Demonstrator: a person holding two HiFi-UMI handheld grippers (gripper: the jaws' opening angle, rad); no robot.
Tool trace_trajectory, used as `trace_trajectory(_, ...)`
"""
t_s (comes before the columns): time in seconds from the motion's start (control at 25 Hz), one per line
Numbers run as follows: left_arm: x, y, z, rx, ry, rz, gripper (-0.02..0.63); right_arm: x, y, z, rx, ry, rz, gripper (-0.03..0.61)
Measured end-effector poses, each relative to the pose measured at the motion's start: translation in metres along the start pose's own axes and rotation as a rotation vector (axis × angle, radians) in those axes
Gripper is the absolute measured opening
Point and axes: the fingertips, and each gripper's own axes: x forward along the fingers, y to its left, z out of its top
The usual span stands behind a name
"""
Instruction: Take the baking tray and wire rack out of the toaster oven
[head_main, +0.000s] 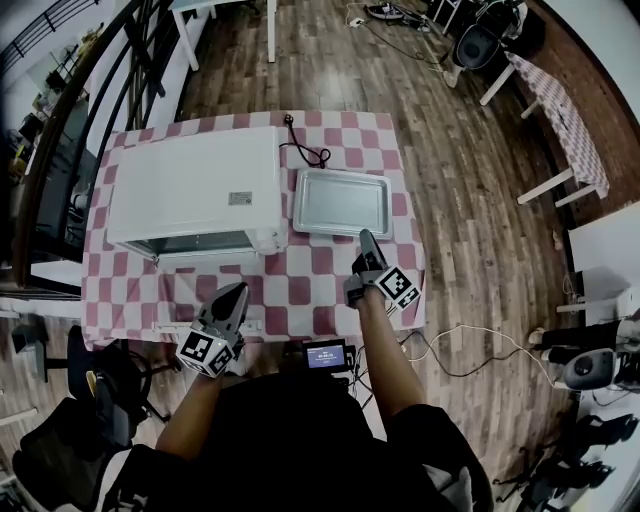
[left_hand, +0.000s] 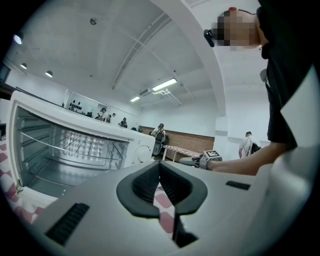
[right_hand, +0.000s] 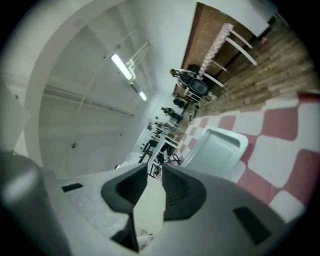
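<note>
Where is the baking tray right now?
In the head view, the baking tray lies flat on the checkered tablecloth, just right of the toaster oven and beyond the right gripper.

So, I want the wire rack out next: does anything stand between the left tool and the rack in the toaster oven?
Nothing visible does. The oven door is down, and the left tool faces the wire rack through the open front.

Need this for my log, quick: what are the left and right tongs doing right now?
Left tongs: closed, holding nothing.
Right tongs: partly open, holding nothing.
</note>
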Motion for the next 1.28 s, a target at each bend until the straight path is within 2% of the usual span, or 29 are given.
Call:
trace_trajectory(0.24, -0.018, -0.003, 0.017, 0.025, -0.041, -0.057, -0.006, -0.043, 0.096, -0.015, -0.441, 0.003, 0.134, 0.092)
trace_trajectory(0.52, -0.056, 0.001, 0.046, 0.059, -0.102, -0.110, -0.006, -0.097, 0.193, -0.068, -0.893, 0.008, 0.194, 0.092)
trace_trajectory(0.6, -0.073, 0.006, 0.055, 0.075, -0.128, -0.116, -0.006, -0.112, 0.219, -0.089, -0.977, -0.001, 0.205, 0.092)
trace_trajectory(0.76, -0.114, 0.017, 0.065, 0.088, -0.157, -0.118, -0.006, -0.142, 0.258, -0.133, -0.996, -0.045, 0.234, 0.091)
trace_trajectory(1.08, -0.198, 0.037, 0.066, 0.124, -0.153, -0.158, -0.006, -0.182, 0.307, -0.236, -1.087, -0.037, 0.216, 0.084)
trace_trajectory(1.28, -0.254, 0.047, 0.052, 0.123, -0.141, -0.158, -0.006, -0.201, 0.335, -0.290, -1.026, -0.065, 0.247, 0.084)
